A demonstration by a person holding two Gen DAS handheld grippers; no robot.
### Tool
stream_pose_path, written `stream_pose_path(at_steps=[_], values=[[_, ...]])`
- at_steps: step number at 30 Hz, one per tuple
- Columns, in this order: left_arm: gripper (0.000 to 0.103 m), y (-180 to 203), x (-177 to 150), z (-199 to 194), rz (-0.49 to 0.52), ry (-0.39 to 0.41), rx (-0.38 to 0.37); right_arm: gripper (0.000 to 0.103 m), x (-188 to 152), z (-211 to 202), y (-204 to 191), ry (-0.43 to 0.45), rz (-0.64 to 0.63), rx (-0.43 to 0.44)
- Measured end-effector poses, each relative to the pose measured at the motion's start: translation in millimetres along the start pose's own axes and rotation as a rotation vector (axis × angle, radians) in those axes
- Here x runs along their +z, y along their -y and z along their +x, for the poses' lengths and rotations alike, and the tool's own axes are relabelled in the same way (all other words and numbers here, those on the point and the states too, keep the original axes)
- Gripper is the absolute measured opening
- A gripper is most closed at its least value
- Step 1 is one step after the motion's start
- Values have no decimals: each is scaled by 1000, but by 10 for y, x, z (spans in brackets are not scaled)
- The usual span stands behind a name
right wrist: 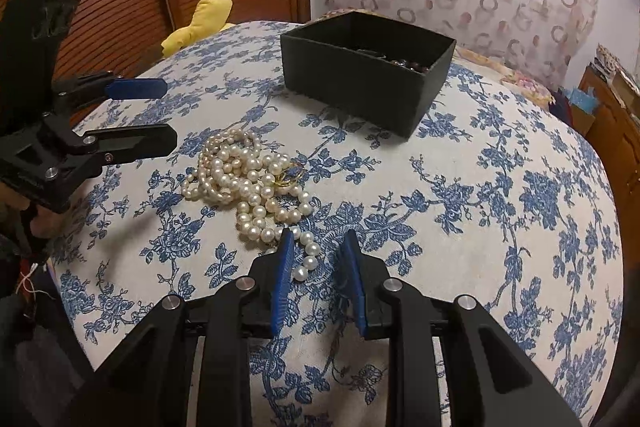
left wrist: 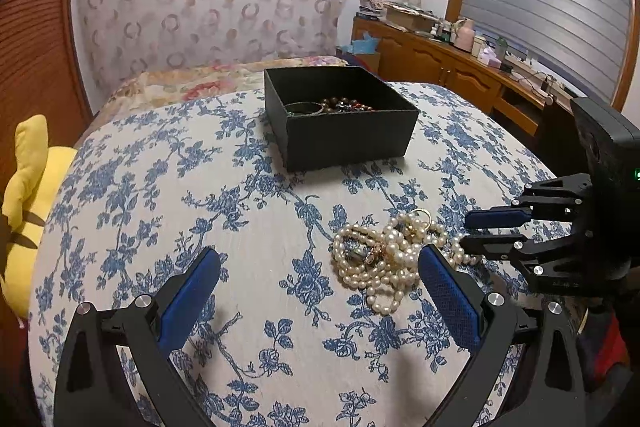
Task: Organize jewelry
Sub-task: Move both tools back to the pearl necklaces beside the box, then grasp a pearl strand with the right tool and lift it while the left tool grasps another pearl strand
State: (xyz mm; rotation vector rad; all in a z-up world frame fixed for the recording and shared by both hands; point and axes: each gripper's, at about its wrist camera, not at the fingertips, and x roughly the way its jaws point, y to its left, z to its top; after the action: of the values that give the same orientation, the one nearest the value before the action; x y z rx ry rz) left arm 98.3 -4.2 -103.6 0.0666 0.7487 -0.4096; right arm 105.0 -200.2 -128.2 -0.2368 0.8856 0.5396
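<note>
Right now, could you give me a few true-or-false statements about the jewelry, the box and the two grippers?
1. The pearl necklaces lie inside the black box. False: they lie heaped on the floral cloth, outside it.
2. The box is open and holds dark beads. True.
3. The left gripper grips the pearls. False: its jaws stand wide open.
4. A pearl strand runs between the right gripper jaws. True.

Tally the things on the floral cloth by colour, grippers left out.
Black: 1, the box
White: 1, the pearl heap, strands too tangled to count apart
Yellow: 1, the soft toy at the cloth's edge
Total: 3
</note>
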Motion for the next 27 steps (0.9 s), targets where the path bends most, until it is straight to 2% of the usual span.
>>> stream_pose_path(at_steps=[3, 5, 10, 15, 22, 27], values=[[96, -25, -25, -15, -10, -2, 4, 13, -12, -6, -42, 3, -14, 9], [96, -39, -50, -23, -19, -5, 4, 9, -23, -7, -69, 6, -30, 3], [96, -53, -102, -67, -34, -9, 7, 8, -67, -77, -35, 27, -12, 15], [96, -68, -125, -97, -39, -14, 14, 8, -85, -403, 96, 115, 39, 2], [96, -80, -133, -67, -46, -22, 26, 8, -44, -885, 261, 220, 64, -55], [96, -56, -108, -23, -38, -38, 35, 8, -60, -1086, 397, 256, 82, -105]])
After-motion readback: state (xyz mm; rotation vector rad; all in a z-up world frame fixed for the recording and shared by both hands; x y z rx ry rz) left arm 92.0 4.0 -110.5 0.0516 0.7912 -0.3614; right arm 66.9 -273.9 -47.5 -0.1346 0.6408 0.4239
